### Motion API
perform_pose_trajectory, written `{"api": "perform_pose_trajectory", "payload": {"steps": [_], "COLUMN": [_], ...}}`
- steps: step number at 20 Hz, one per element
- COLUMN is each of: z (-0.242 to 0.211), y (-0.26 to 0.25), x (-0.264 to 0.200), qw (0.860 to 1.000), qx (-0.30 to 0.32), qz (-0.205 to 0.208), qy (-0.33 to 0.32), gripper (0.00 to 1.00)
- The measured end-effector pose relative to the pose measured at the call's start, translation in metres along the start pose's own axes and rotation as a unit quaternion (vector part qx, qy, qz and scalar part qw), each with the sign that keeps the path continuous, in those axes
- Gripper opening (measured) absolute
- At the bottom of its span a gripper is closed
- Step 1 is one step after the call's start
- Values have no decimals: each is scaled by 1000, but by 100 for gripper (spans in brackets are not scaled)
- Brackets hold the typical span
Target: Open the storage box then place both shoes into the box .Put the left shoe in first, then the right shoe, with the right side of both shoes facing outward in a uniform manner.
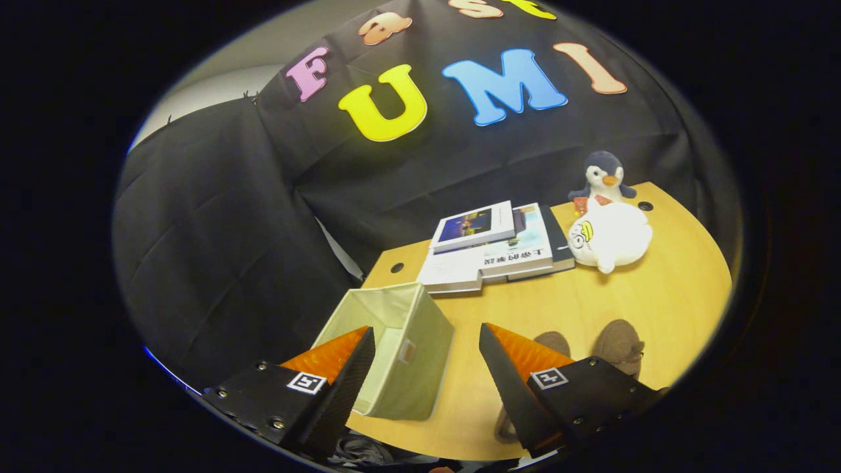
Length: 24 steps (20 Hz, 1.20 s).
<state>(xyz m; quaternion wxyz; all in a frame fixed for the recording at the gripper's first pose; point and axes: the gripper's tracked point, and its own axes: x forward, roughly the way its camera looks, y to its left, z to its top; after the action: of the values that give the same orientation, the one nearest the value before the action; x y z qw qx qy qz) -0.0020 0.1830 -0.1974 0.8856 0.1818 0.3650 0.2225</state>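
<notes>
A pale green fabric storage box [420, 348] stands on the wooden table [591, 302], its top open and its inside bare where it shows. My gripper [427, 335] hovers above the box's right wall, open, with nothing between its fingers. Two brown shoes lie side by side on the table: one [550, 343] is mostly hidden behind my right finger, the other [619, 347] sits just beyond it to the right. The left finger covers part of the box's opening.
A stack of books [494, 246] lies at the back of the table. Beside it sit a white plush toy [610, 238] and a small penguin plush [603, 176]. The table's curved edge runs along the right. Black cloth hangs behind and to the left.
</notes>
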Motion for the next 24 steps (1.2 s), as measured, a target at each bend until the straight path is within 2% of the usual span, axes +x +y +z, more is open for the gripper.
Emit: {"api": "perform_pose_trajectory", "payload": {"steps": [10, 23, 24], "z": [-65, -142, -143], "y": [-86, -151, -152], "x": [6, 18, 20], "qw": [995, 979, 978], "qx": [-16, 9, 13], "qz": [-83, -147, -147], "qy": [59, 145, 145], "gripper": [98, 97, 95]}}
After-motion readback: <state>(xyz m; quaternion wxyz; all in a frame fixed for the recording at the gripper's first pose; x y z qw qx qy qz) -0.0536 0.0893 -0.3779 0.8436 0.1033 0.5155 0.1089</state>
